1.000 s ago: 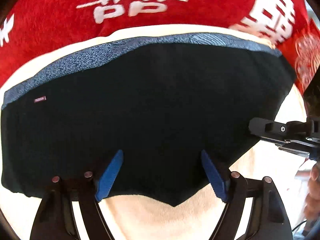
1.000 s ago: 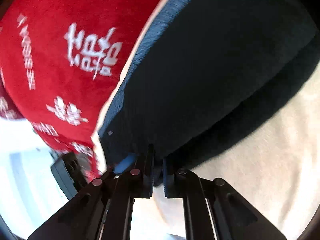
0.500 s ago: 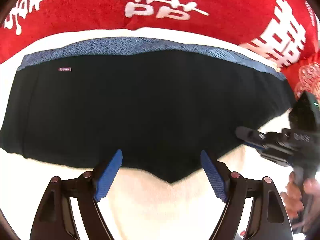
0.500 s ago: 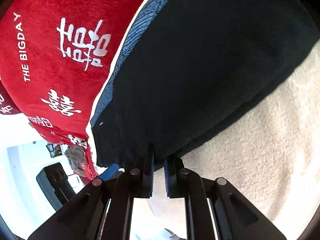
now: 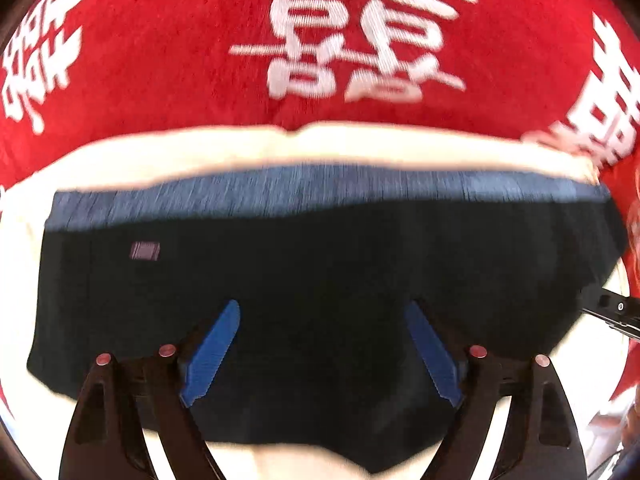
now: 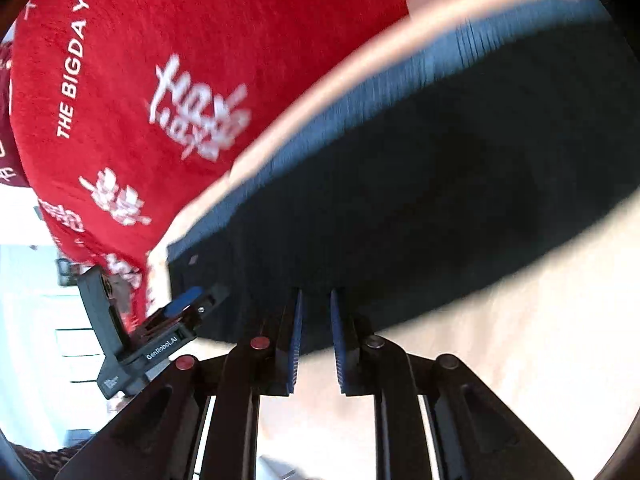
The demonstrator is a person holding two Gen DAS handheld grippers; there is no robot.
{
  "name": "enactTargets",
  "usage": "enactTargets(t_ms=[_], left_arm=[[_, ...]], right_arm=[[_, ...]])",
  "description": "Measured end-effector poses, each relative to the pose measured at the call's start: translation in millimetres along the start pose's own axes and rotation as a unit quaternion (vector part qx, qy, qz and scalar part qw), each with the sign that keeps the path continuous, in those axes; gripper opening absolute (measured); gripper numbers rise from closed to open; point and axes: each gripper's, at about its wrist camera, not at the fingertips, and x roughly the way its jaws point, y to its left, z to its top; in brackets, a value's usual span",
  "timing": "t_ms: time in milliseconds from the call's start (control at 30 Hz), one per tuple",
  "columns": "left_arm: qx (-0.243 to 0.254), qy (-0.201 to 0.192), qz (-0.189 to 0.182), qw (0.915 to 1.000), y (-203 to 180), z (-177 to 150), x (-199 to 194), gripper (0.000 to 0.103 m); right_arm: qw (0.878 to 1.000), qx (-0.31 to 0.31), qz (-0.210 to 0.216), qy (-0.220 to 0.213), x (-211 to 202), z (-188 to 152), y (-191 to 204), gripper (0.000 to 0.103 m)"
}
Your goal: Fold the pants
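The black pants [image 5: 320,272] lie folded flat on a cream cloth [image 5: 240,148], with a grey-blue waistband [image 5: 320,188] along the far edge and a small label [image 5: 146,251] at the left. My left gripper [image 5: 324,316] is open, its blue pads over the pants' near part, holding nothing. My right gripper [image 6: 316,296] has its pads a narrow gap apart at the pants' [image 6: 420,184] near edge, with no cloth between them. The left gripper [image 6: 188,298] also shows in the right wrist view at the pants' corner.
A red blanket with white characters [image 5: 352,40] lies beyond the cream cloth; it also shows in the right wrist view [image 6: 160,92]. The right gripper's tip [image 5: 612,312] pokes in at the right of the left wrist view. A bright room shows past the left edge [image 6: 32,312].
My left gripper has moved forward over the pants. My right gripper's jaws have parted slightly, and it has shifted along the pants' near edge. Both views are blurred by motion.
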Motion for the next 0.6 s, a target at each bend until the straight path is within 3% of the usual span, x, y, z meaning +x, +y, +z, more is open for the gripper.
enactTargets(t_ms=[200, 267, 300, 333, 400, 433, 500, 567, 600], left_arm=[[0.005, -0.022, 0.037, 0.9991, -30, 52, 43, 0.087], [0.005, -0.014, 0.043, 0.9989, -35, 56, 61, 0.091], [-0.006, -0.020, 0.040, 0.9990, -31, 56, 61, 0.096], [-0.015, -0.014, 0.029, 0.9994, -26, 57, 62, 0.096], [-0.021, -0.006, 0.023, 0.9995, -20, 56, 58, 0.096], [-0.017, 0.003, 0.026, 0.9995, -19, 54, 53, 0.096], [-0.005, 0.013, 0.026, 0.9996, -18, 46, 40, 0.096], [-0.001, 0.017, -0.001, 0.9999, -26, 35, 25, 0.096], [0.000, 0.019, -0.016, 0.9997, -31, 29, 19, 0.096]], right_arm=[[0.995, -0.078, -0.061, -0.007, 41, 62, 21, 0.018], [0.992, -0.082, -0.093, 0.016, 61, 70, 15, 0.018], [0.991, -0.079, -0.103, 0.020, 66, 73, 8, 0.012], [0.993, -0.073, -0.095, 0.004, 60, 76, -2, 0.009], [0.988, -0.053, -0.140, -0.027, 43, 79, -15, 0.009], [0.986, -0.025, -0.156, -0.046, 25, 78, -28, 0.010], [0.989, 0.014, -0.132, -0.060, 0, 73, -44, 0.015], [0.991, 0.051, -0.109, -0.066, -26, 57, -63, 0.034], [0.990, 0.069, -0.103, -0.069, -37, 45, -73, 0.038]])
